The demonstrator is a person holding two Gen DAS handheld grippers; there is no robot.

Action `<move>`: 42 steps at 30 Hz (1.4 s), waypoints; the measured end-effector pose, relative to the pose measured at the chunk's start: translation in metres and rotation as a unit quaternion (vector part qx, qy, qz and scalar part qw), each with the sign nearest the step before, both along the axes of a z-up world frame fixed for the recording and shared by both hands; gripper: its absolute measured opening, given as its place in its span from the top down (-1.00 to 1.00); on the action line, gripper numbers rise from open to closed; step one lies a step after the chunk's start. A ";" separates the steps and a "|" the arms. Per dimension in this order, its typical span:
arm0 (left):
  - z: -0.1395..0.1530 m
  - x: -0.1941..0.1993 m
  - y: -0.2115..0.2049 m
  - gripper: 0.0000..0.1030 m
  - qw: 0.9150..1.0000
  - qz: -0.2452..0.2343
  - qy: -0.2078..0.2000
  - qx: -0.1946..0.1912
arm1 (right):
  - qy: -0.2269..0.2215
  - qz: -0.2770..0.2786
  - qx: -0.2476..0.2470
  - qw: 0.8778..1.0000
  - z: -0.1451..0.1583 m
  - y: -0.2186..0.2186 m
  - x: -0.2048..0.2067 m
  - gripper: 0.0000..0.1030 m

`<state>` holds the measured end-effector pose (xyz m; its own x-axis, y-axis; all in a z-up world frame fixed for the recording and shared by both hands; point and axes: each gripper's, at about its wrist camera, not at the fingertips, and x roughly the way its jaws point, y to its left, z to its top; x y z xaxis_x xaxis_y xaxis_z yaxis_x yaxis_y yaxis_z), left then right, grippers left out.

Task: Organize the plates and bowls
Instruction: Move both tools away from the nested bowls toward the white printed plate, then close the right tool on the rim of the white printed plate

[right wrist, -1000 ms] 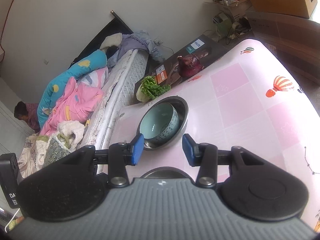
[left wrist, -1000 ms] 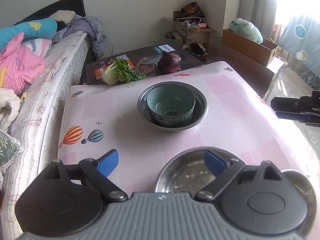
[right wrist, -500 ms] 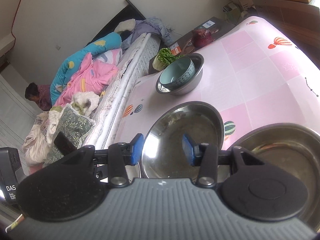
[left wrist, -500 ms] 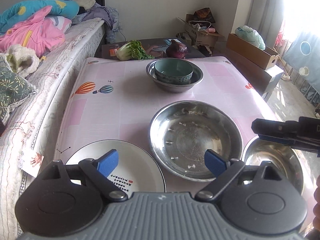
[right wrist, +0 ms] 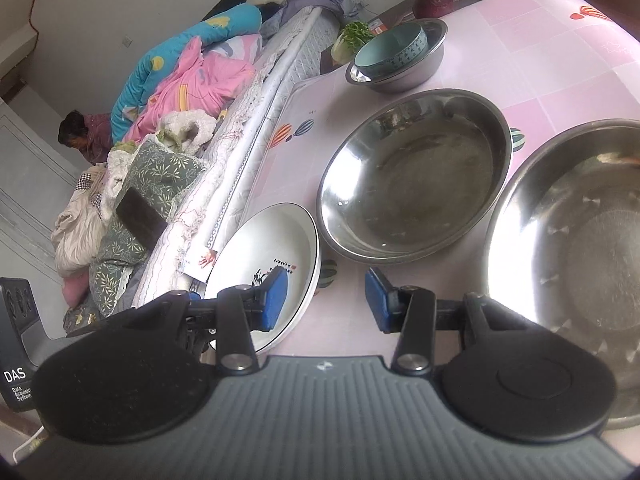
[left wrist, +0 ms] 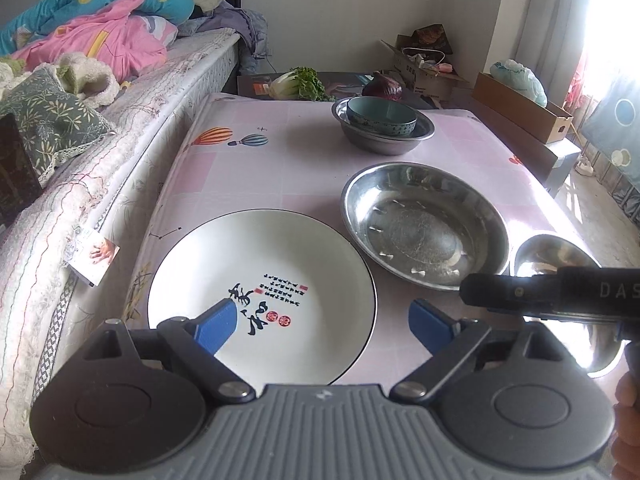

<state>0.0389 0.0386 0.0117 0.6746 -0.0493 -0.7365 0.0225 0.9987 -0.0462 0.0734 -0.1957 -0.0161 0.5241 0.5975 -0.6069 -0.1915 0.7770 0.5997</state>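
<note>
A white plate with a black rim and calligraphy lies at the table's near left. To its right sit a wide steel dish and a steel bowl. At the far end a teal bowl rests inside another steel bowl. My left gripper hangs open over the white plate's near right rim. My right gripper stands open above bare cloth between the plate and the steel bowl, holding nothing.
The pink balloon-print tablecloth covers the table. A bed with piled bedding runs along the left edge. A cabbage and a purple vegetable lie beyond the far end. Cardboard boxes stand at the right. A person is far left.
Both grippers have drawn back toward the table's near edge and sunk lower. The white plate and the near steel bowl have come into view; the teal bowl now lies far off.
</note>
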 end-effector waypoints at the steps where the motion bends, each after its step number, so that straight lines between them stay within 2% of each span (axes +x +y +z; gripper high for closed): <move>1: 0.000 -0.002 0.003 -0.82 1.000 0.005 -0.004 0.008 | 0.000 0.003 -0.002 1.000 -0.002 0.005 0.000 0.18; 8: -0.010 -0.008 0.030 -0.82 0.997 0.033 -0.020 0.064 | 0.020 0.015 -0.017 1.000 -0.023 0.036 0.005 0.18; 11: -0.016 -0.005 0.041 -0.82 0.996 0.039 -0.016 0.074 | 0.033 0.017 -0.018 0.999 -0.033 0.044 0.014 0.18; 19: -0.033 0.012 0.062 -0.77 0.992 0.068 0.002 0.103 | 0.029 0.013 -0.022 0.999 -0.040 0.057 0.034 0.18; 26: -0.046 0.027 0.075 -0.51 0.994 0.076 0.031 0.075 | 0.039 0.005 -0.017 0.999 -0.053 0.064 0.043 0.31; 28: -0.048 0.031 0.077 -0.44 0.994 0.076 0.037 0.071 | 0.039 0.005 -0.018 0.999 -0.055 0.067 0.045 0.45; 32: -0.052 0.040 0.081 -0.34 0.994 0.075 0.047 0.062 | 0.040 0.005 -0.015 0.999 -0.058 0.068 0.047 0.61; 42: -0.057 0.054 0.089 -0.05 0.995 0.072 0.064 0.028 | 0.034 0.010 -0.015 0.999 -0.058 0.074 0.052 0.80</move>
